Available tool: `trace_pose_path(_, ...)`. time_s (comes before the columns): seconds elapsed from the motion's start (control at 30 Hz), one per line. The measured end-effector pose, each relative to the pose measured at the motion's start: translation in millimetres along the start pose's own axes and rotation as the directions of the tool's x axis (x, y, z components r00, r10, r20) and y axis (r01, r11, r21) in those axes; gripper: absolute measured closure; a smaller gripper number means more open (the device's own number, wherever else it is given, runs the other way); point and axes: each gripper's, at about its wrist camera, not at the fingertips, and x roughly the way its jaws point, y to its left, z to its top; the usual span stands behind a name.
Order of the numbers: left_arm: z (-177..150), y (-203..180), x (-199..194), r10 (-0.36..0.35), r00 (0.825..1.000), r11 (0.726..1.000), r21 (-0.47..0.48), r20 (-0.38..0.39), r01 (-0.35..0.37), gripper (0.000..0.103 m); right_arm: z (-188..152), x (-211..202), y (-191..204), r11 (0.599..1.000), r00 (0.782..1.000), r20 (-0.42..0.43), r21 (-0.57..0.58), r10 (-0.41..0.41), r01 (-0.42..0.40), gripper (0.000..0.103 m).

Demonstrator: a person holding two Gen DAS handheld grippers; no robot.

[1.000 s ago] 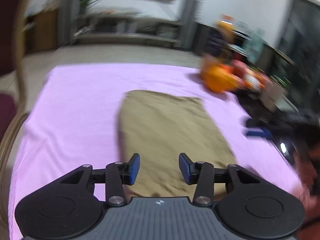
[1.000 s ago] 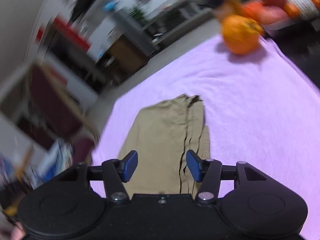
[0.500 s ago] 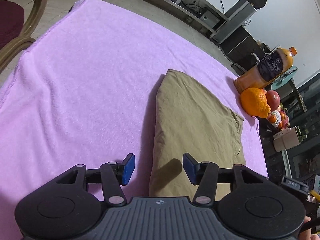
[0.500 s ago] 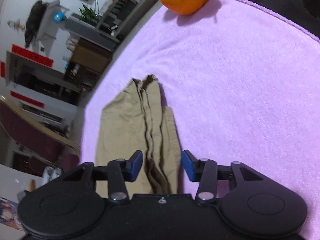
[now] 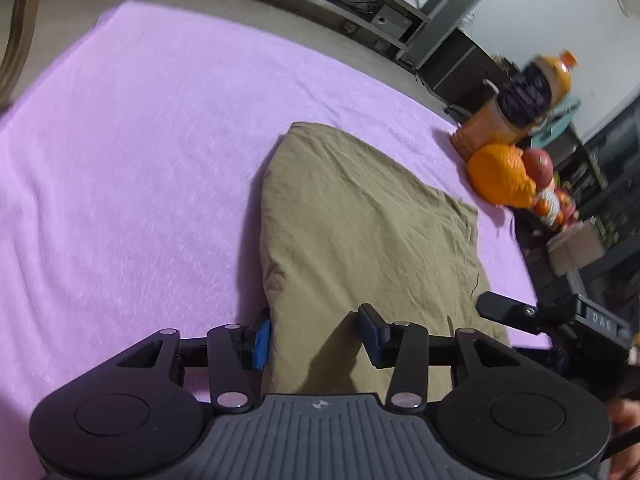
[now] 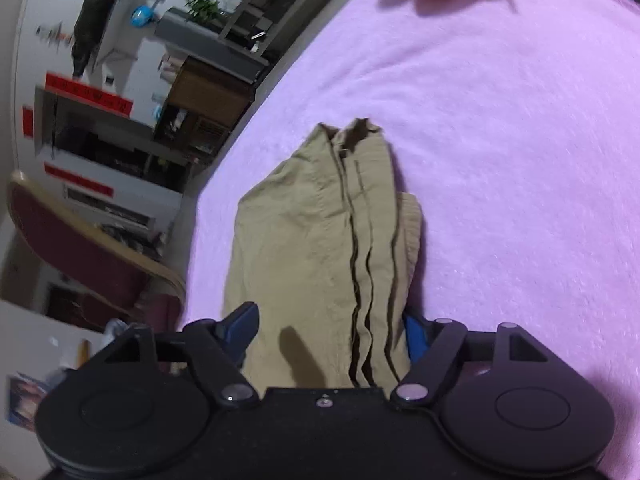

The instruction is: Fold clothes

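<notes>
Left wrist view: the folded khaki garment (image 5: 360, 232) runs lengthwise up-frame between my wide-open left hand-held gripper (image 5: 314, 338); my right hand-held gripper (image 6: 332, 334) likewise straddles it, wide.

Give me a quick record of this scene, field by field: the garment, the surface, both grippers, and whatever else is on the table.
garment: folded tan garment, lying flat
surface: pink towel
left gripper: open, straddling the garment's near edge
right gripper: open, fingers on either side of the garment's stacked layers
other items: orange fruit, orange drink bottle at the far right edge
</notes>
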Motion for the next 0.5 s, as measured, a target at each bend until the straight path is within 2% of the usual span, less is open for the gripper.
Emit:
trace_pose_path(0.03, -2.6, -7.3, -1.5, 0.024, 1.000, 0.999, 0.037, 0.018, -0.025, 0.060, -1.9, -3.5, 4.0, 1.000, 1.000, 0.007, -0.022, -0.012, 0.012, 0.070)
trace_pose_path(0.07, -5.5, -12.9, -3.8, 0.039, 0.999, 0.997, 0.071, 0.034, -0.042, 0.060, -3.9, -7.0, 8.0, 0.999, 1.000, 0.014, -0.044, -0.025, 0.025, 0.084)
trace_pose_path(0.13, -9.0, -20.6, -8.3, 0.059, 0.996, 0.991, 0.117, 0.062, -0.065, 0.066, -7.7, -14.1, 16.0, 0.995, 0.998, 0.028, -0.088, -0.048, 0.051, 0.090)
trace_pose_path(0.27, -10.2, -29.0, -32.8, 0.047, 0.993, 0.991, 0.123, 0.104, -0.060, 0.075, -15.5, -28.2, 32.1, 0.979, 0.994, 0.061, -0.174, -0.094, 0.103, 0.093)
trace_pose_path(0.3, -12.2, -34.2, -41.6, 0.038, 0.993, 0.990, 0.127, 0.115, -0.053, 0.076, -17.1, -36.0, 35.5, 0.978, 0.994, 0.069, -0.185, -0.086, 0.098, 0.093)
trace_pose_path(0.43, -21.8, -65.9, -70.2, -0.007, 0.988, 0.986, 0.165, 0.153, -0.019, 0.074, -26.2, -95.1, 39.7, 0.987, 0.994, 0.099, -0.160, 0.041, -0.025, 0.093)
trace_pose_path(0.5, -25.3, -88.5, -75.6, -0.038, 0.986, 0.984, 0.180, 0.162, 0.008, 0.074, -28.6, -123.7, 31.3, 0.989, 0.989, 0.137, -0.143, 0.054, -0.034, 0.093)
